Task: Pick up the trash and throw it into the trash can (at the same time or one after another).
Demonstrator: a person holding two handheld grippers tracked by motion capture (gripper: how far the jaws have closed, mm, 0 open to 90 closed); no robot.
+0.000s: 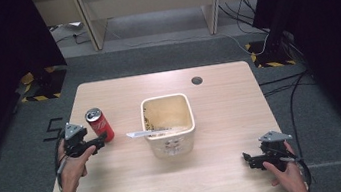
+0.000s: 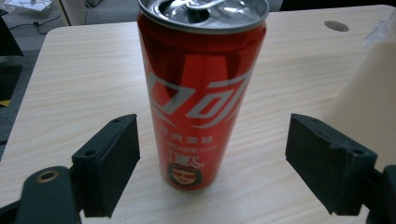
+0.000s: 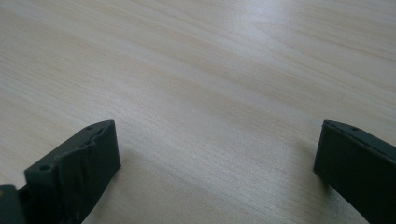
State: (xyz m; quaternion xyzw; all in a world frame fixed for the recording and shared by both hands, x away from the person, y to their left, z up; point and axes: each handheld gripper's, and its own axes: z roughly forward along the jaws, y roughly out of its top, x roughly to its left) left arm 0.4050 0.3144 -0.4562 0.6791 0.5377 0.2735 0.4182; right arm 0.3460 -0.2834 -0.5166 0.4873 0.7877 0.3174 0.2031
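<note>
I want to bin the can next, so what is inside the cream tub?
The cream tub holds brown crumbs along its left wall and a white strip across its rim; its near wall hides part of the floor.

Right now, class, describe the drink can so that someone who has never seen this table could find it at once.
Start at the wooden table and find the cream tub in its middle. To the tub's left stands a slim red can, upright, between the open jaws of the left gripper. It is the only red thing there, with white lettering and an opened silver top.
</note>
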